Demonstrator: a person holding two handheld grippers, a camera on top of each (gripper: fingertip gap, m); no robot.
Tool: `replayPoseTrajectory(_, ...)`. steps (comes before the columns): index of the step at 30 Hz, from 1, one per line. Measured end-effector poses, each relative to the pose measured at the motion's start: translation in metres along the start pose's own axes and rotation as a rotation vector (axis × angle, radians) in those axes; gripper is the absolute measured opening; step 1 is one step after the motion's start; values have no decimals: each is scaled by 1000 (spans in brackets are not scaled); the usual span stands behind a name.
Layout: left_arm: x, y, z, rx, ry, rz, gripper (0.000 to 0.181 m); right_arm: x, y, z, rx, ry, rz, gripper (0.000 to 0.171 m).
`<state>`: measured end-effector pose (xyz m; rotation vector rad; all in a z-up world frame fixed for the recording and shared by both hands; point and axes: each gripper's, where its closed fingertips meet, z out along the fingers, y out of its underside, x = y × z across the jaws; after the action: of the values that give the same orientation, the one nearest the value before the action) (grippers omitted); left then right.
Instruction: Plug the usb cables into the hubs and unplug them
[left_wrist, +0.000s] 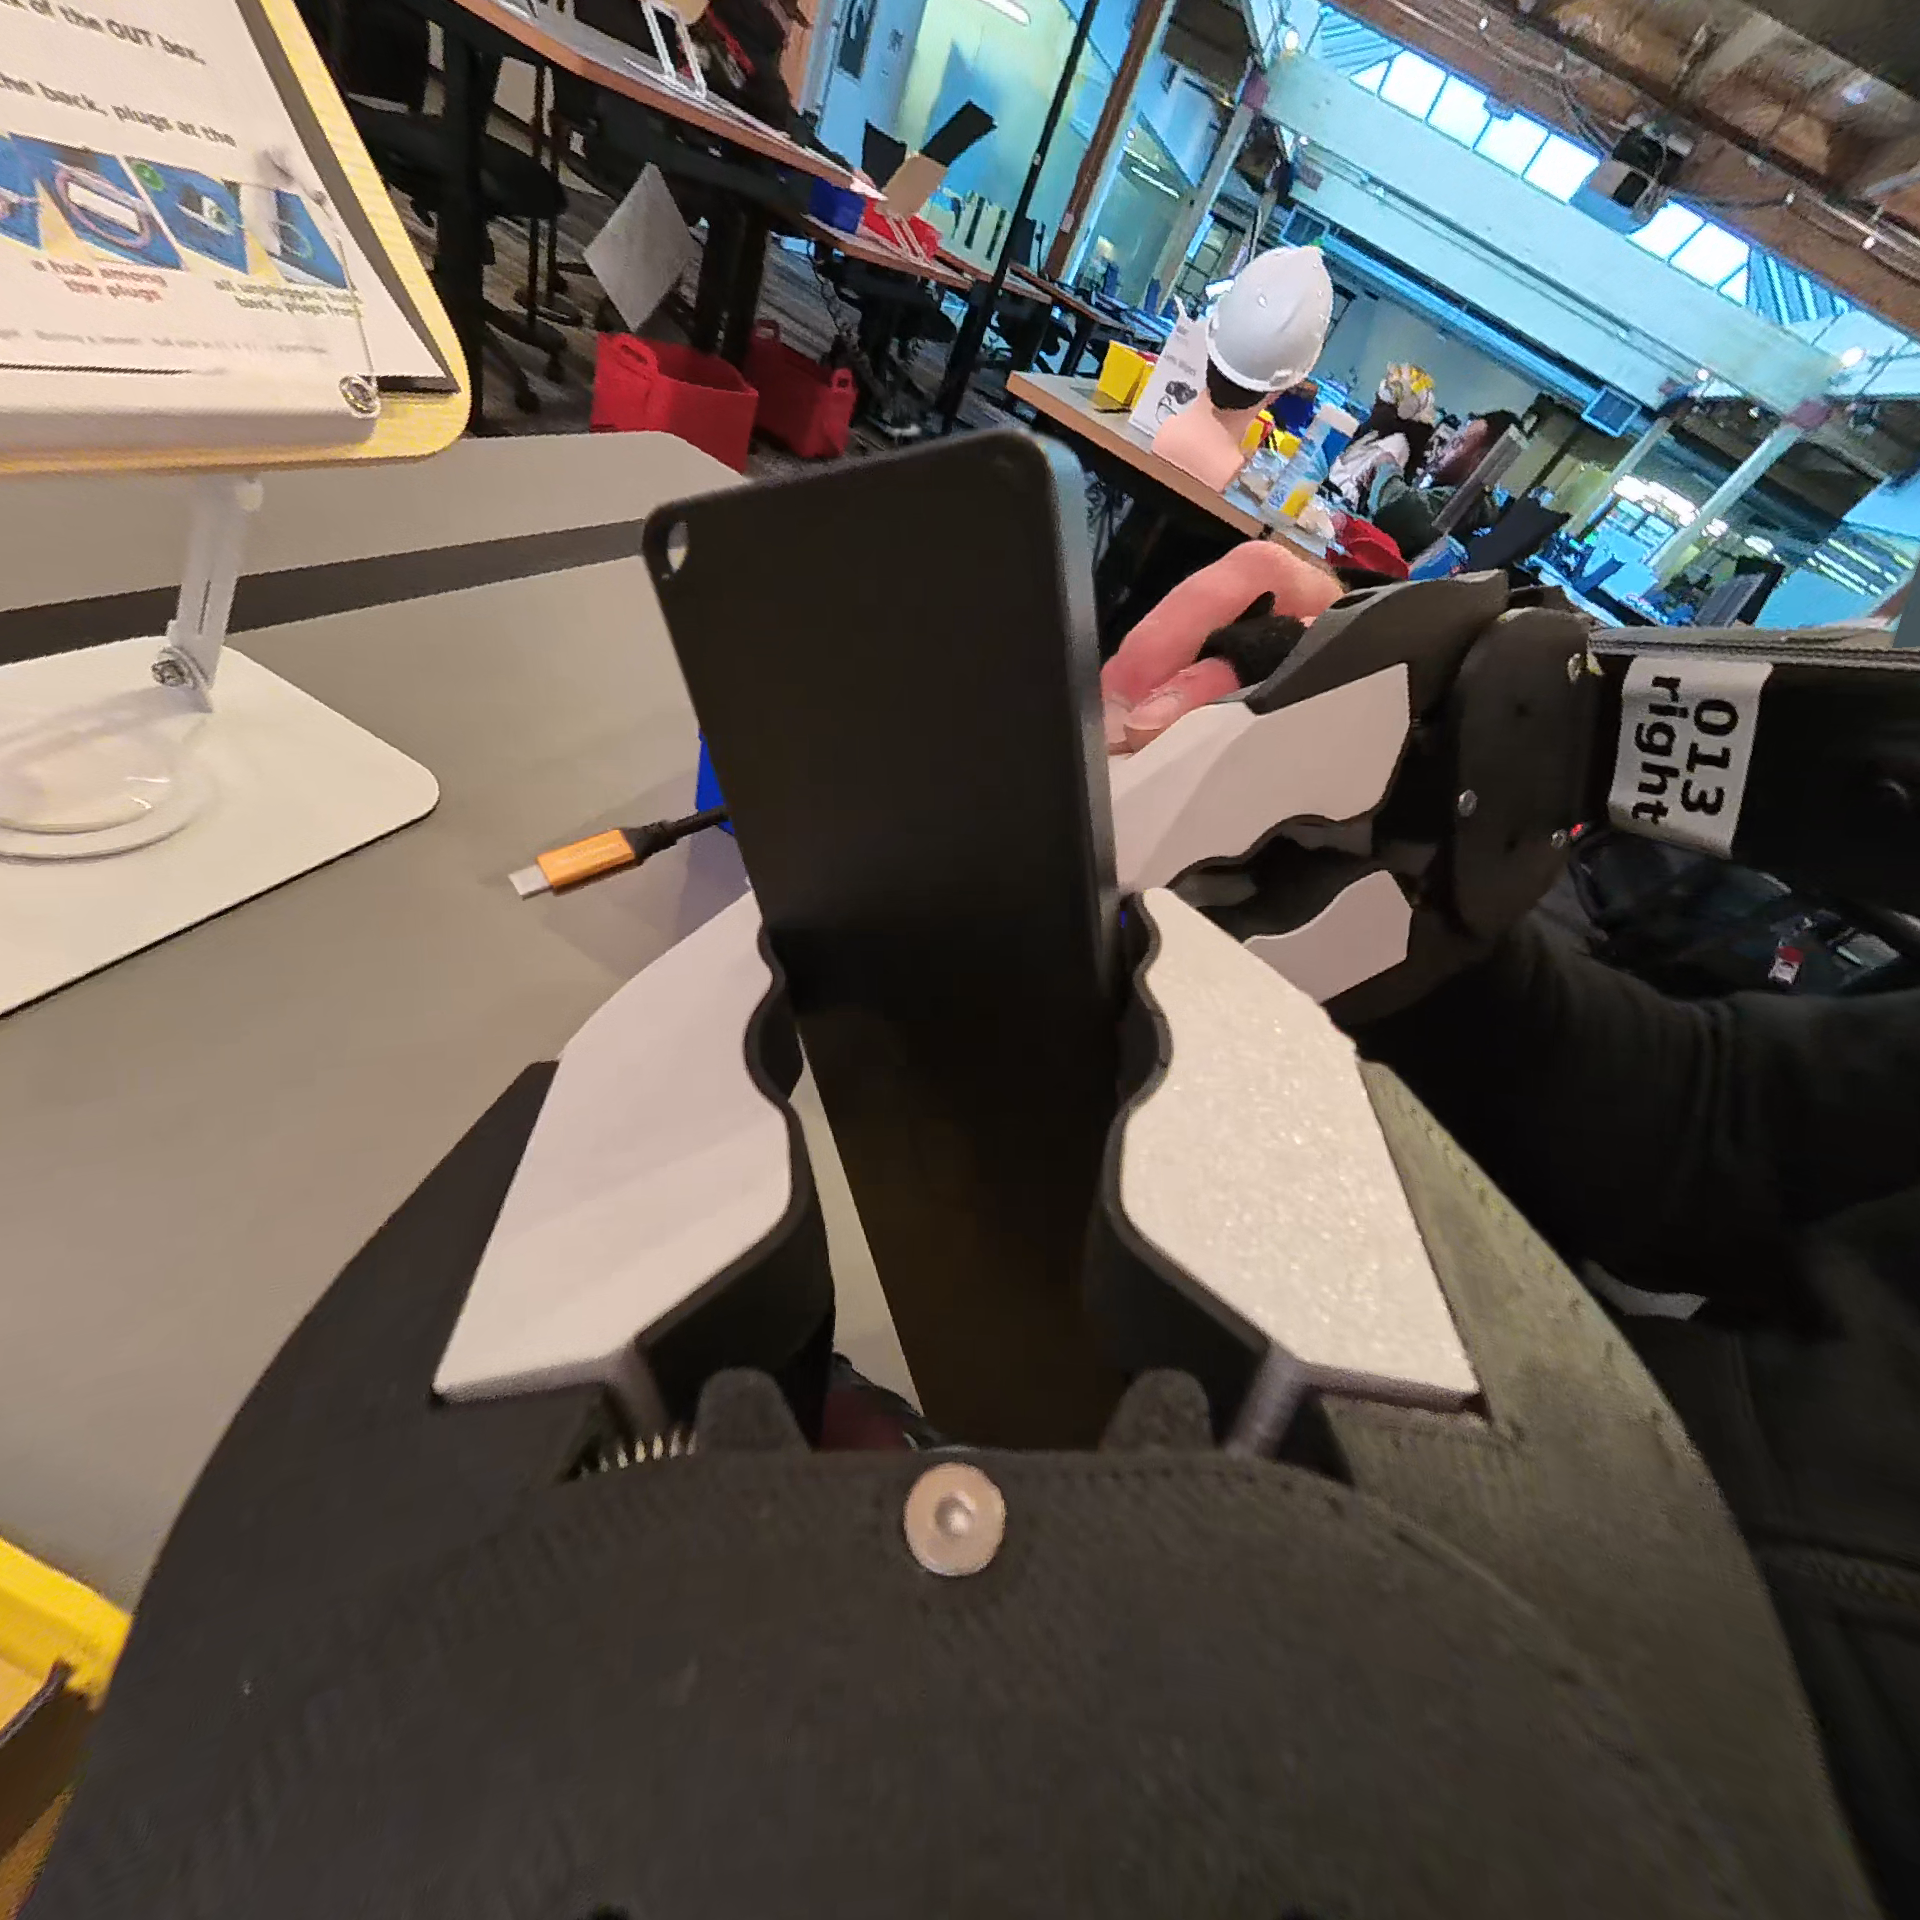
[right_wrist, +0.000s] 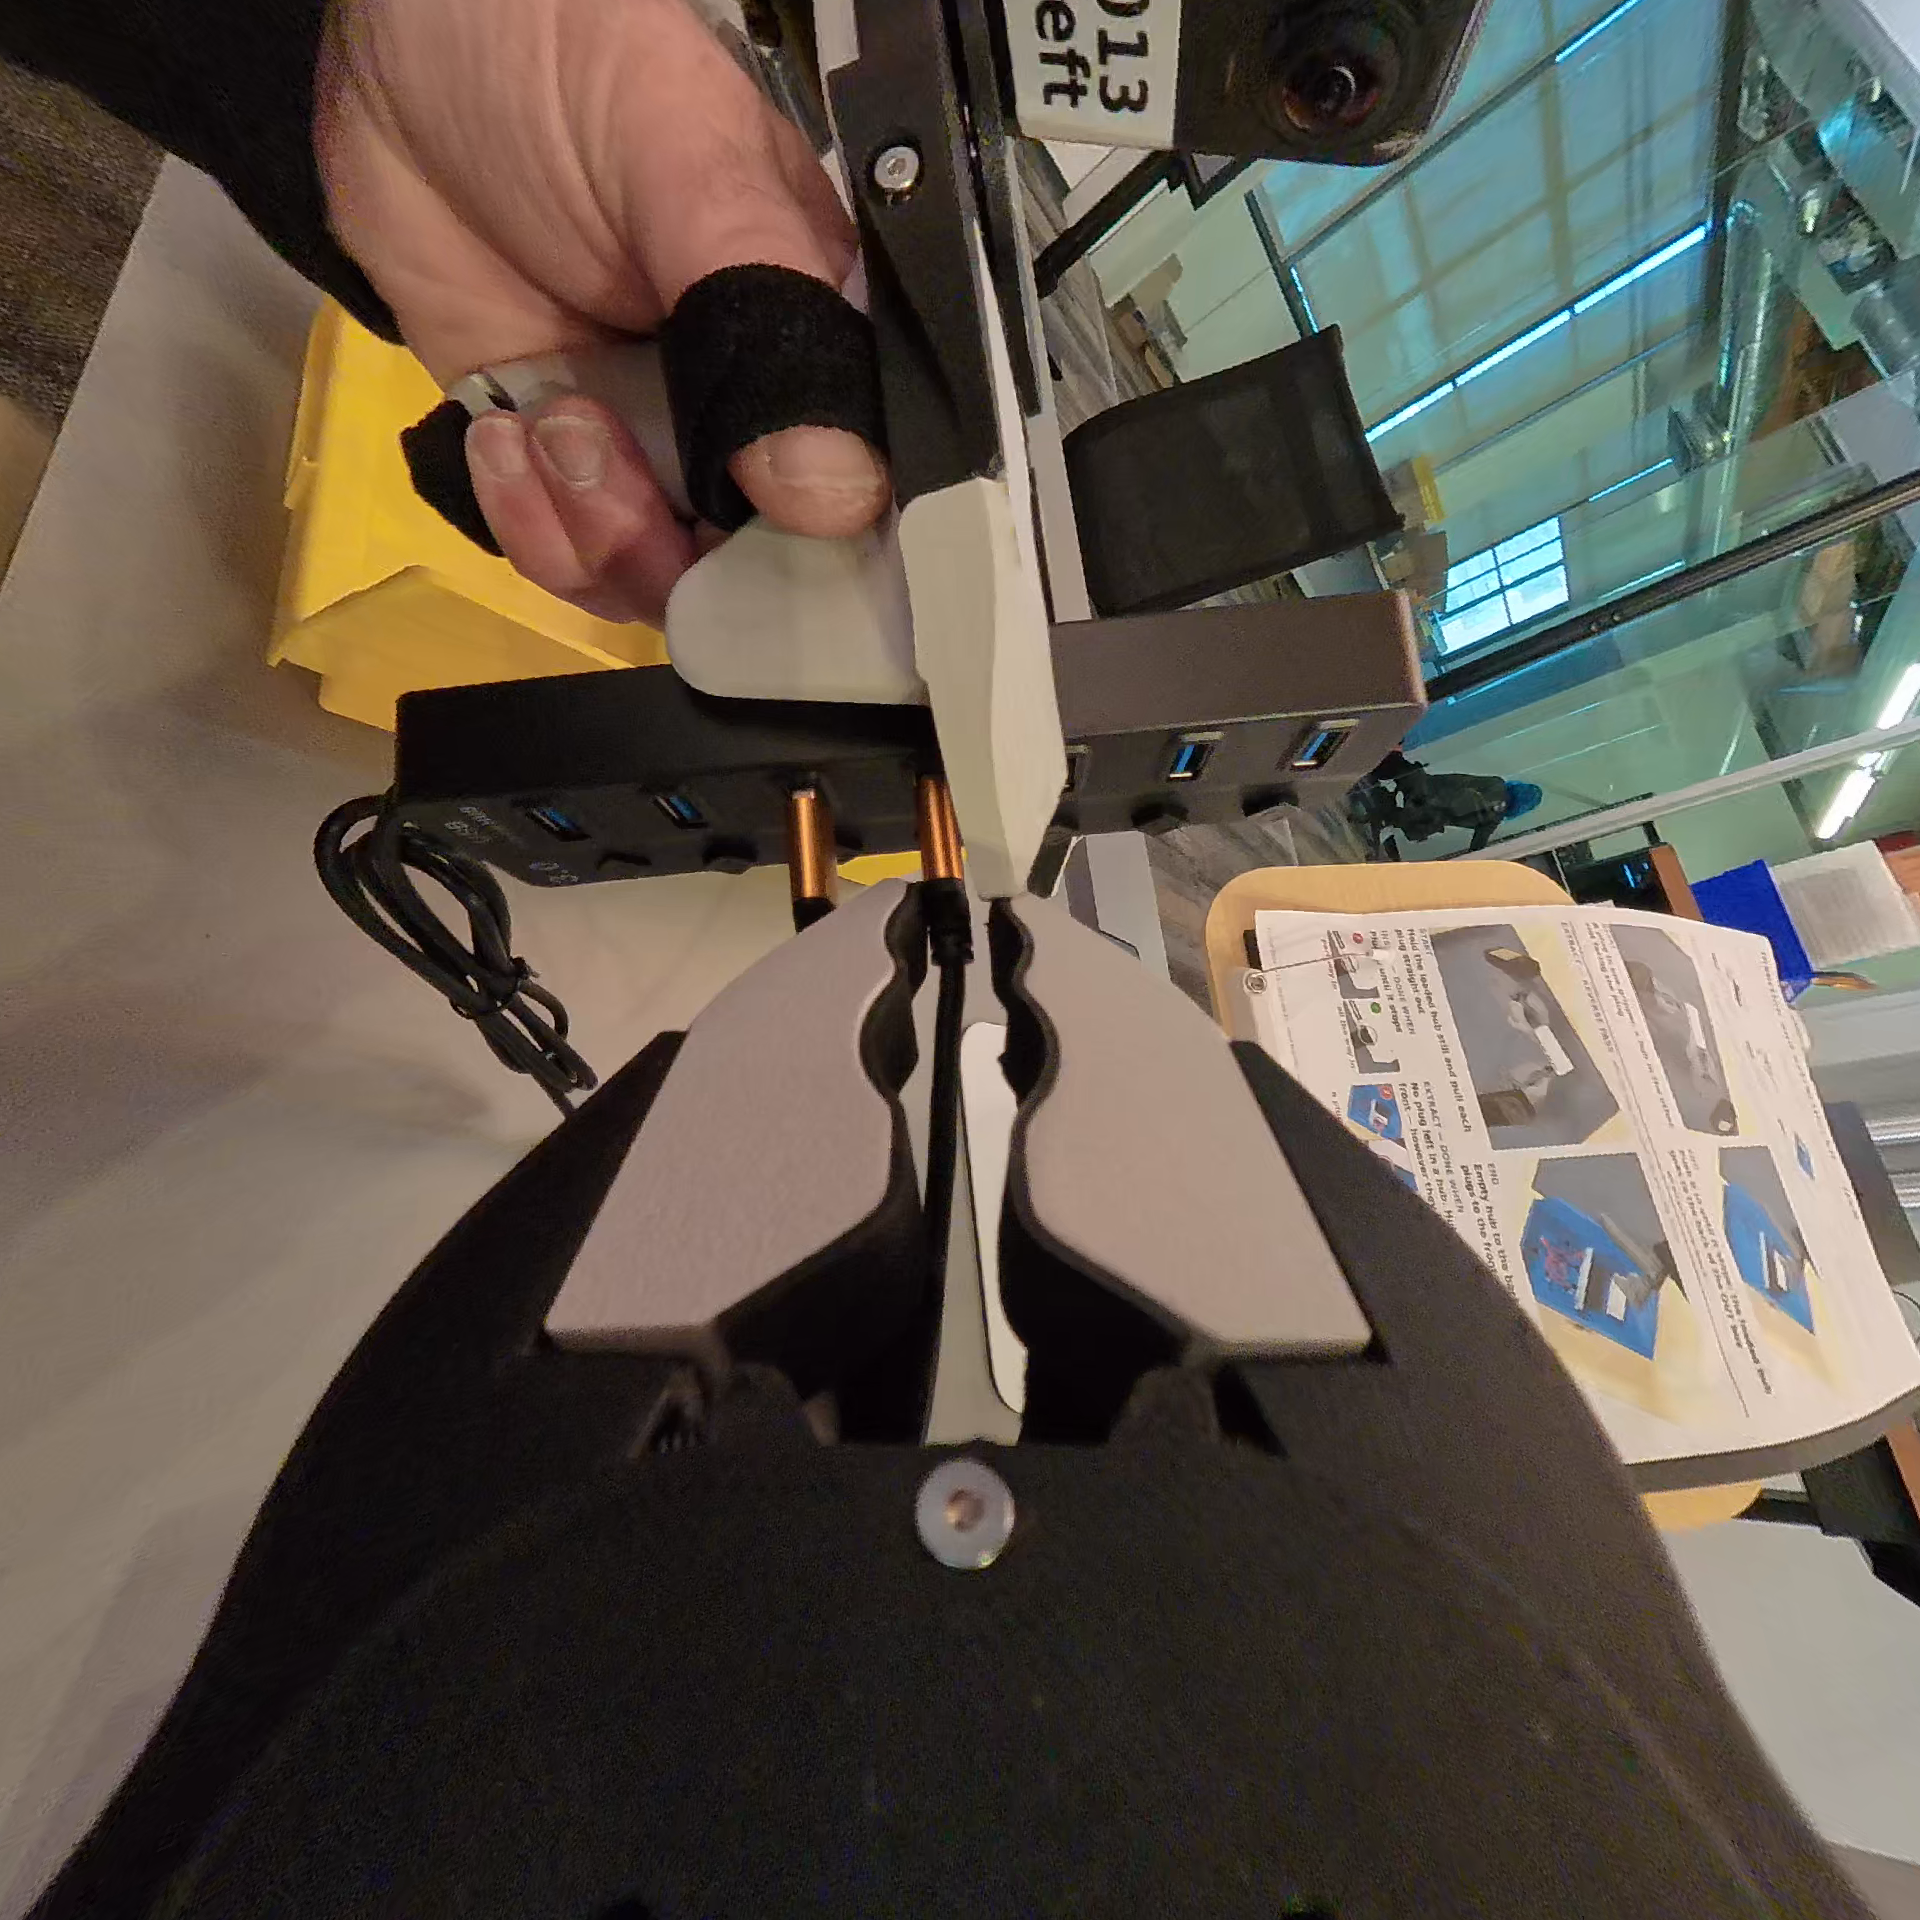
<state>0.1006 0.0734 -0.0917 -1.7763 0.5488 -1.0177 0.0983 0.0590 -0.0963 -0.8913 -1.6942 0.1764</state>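
My left gripper (left_wrist: 956, 920) is shut on a black USB hub (left_wrist: 883, 675) and holds it up off the grey table (left_wrist: 312, 1091). In the right wrist view the hub (right_wrist: 623, 758) lies across the frame, clamped by the left gripper's white fingers (right_wrist: 977, 665). Two orange plugs (right_wrist: 940, 826) (right_wrist: 810, 852) sit in its ports. A grey hub section (right_wrist: 1236, 665) continues to the right; I cannot tell if it is separate. My right gripper (right_wrist: 956, 920) has its jaws narrowly apart around the black cable (right_wrist: 945, 1091) just behind one plug. It also shows in the left wrist view (left_wrist: 1195, 842).
A loose orange plug (left_wrist: 582, 862) lies on the table beyond the hub. An instruction sheet on a white stand (left_wrist: 208, 790) stands at the left, also in the right wrist view (right_wrist: 1558, 1143). A yellow bin (right_wrist: 395, 582) sits behind the hub. The hub's coiled black lead (right_wrist: 447, 956) hangs down. The grippers are tip to tip, or close to it.
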Motion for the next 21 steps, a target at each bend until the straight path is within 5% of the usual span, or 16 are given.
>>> replayPoseTrajectory(1, -1, 0, 0, 4, -9, -11, 59, 1, 1, 0, -4, 8, 0, 11)
replayPoseTrajectory(6, -2, 1, -1, -14, -22, -24, 59, 2, 2, 1, -31, 33, -31, 8)
replayPoseTrajectory(13, 18, -3, -9, 18, 175, -32, 65, 10, -7, -10, 62, 28, 32, 7)
replayPoseTrajectory(21, 13, 3, 0, -6, 76, 44, 57, 10, -6, -13, 61, 23, -5, 10)
